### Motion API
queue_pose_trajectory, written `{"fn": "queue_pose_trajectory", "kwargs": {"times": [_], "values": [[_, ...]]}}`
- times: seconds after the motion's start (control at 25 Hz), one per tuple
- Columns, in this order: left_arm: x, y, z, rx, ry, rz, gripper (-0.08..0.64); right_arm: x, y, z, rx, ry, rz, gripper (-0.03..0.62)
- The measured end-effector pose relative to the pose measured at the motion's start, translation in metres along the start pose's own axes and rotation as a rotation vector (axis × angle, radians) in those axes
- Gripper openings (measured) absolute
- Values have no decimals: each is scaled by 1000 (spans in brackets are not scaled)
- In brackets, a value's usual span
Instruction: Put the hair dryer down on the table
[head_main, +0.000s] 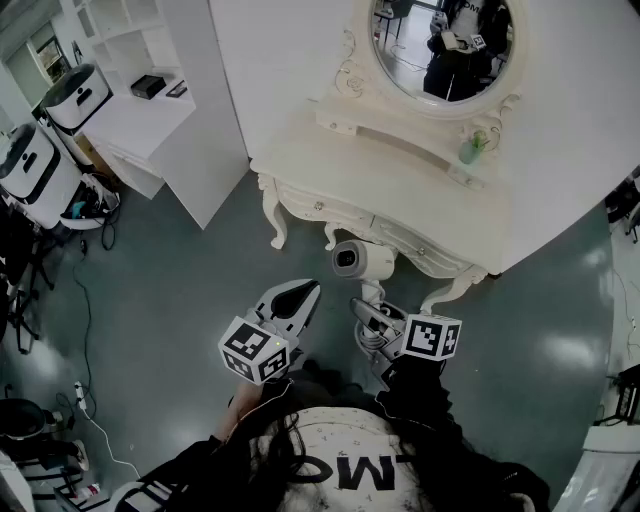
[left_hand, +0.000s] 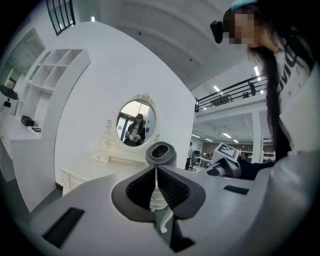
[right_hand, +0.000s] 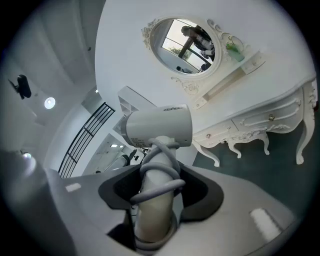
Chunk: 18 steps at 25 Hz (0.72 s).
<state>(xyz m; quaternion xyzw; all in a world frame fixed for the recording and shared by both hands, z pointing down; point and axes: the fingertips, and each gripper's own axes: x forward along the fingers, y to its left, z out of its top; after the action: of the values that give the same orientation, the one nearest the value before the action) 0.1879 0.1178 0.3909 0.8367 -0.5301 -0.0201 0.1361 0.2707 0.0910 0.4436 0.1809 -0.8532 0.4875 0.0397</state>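
Observation:
A white hair dryer (head_main: 362, 260) with its cord wound round the handle hangs in the air just in front of the white dressing table (head_main: 330, 165), above the floor. My right gripper (head_main: 368, 312) is shut on its handle, and in the right gripper view the hair dryer (right_hand: 159, 129) stands upright between the pads of that gripper (right_hand: 157, 196), its barrel lying sideways. My left gripper (head_main: 304, 292) floats to the left of the dryer, shut with nothing in it. Past the joined tips of my left gripper (left_hand: 157, 186) the hair dryer's (left_hand: 160, 154) end faces the camera.
An oval mirror (head_main: 445, 45) stands on the dressing table with a small green bottle (head_main: 472, 148) on its ledge. White shelving (head_main: 150, 105) and round white machines (head_main: 40, 170) are at the left. Cables (head_main: 95, 420) lie on the dark floor.

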Motion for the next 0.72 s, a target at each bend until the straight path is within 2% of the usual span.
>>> {"fn": "queue_pose_trajectory", "kwargs": {"times": [0.72], "values": [[-18, 50, 1, 2, 12, -15, -2, 51, 10, -5, 19, -9, -1, 232]]}}
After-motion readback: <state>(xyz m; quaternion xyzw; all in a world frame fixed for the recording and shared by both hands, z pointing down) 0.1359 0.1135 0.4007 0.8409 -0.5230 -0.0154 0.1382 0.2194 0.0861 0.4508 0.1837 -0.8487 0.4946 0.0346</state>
